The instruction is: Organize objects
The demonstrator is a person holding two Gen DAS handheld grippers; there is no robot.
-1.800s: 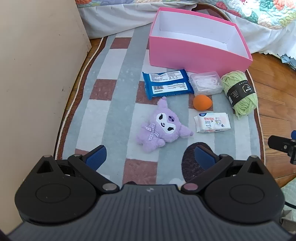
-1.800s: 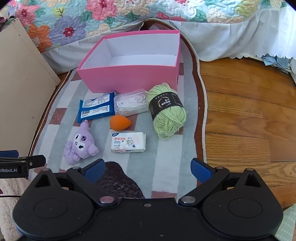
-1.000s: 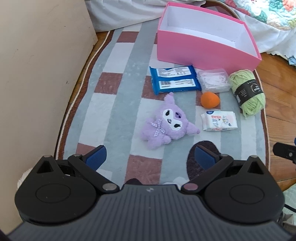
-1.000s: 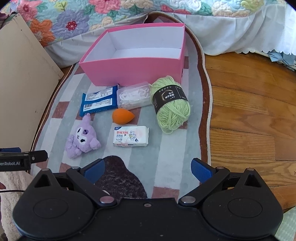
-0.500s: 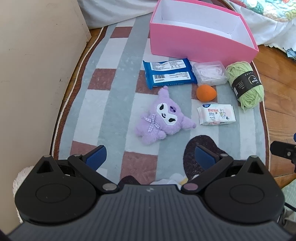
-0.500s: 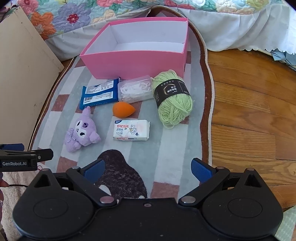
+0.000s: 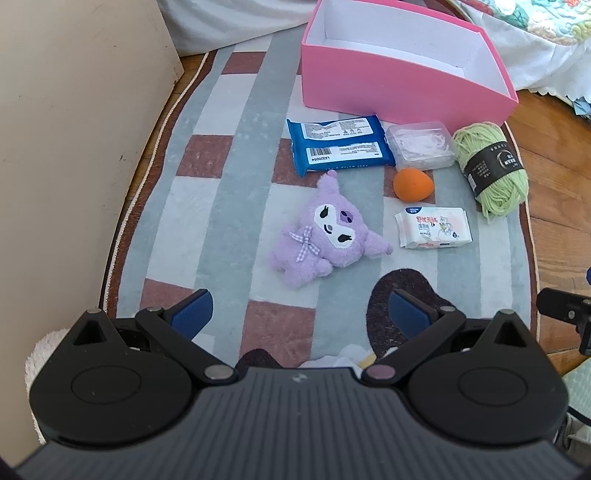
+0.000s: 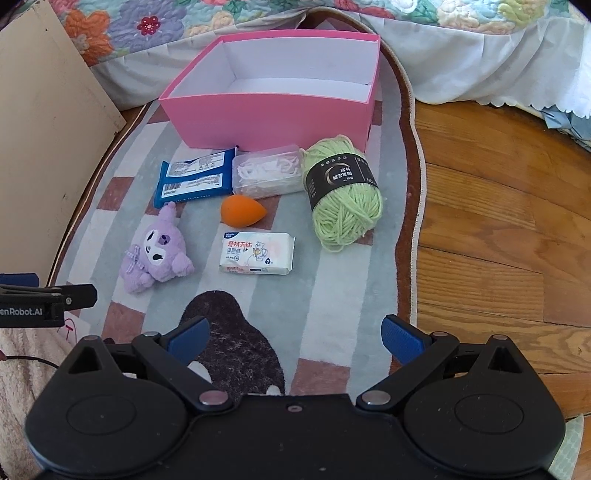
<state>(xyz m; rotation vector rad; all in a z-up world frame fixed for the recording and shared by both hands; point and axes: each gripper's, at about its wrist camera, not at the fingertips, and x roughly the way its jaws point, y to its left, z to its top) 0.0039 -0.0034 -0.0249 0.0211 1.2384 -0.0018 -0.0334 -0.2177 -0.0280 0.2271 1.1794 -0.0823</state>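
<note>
Both claws spread wide, empty: left claw [image 7: 299, 306], right claw [image 8: 293, 334]. Purple plush toy [image 7: 325, 232] near rug [image 7: 229, 192] centre, directly ahead of left claw, long axis diagonal. Pink box [image 7: 399, 88] at far edge.

Checked rug [image 7: 229, 206] on wooden floor [image 8: 498, 229], beige board [image 7: 74, 147] leaning left, floral quilt [image 8: 155, 22] behind

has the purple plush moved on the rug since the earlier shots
No. The purple plush lies just below the blue wipes pack, left of the orange sponge, as before; only the cameras shifted.
</note>
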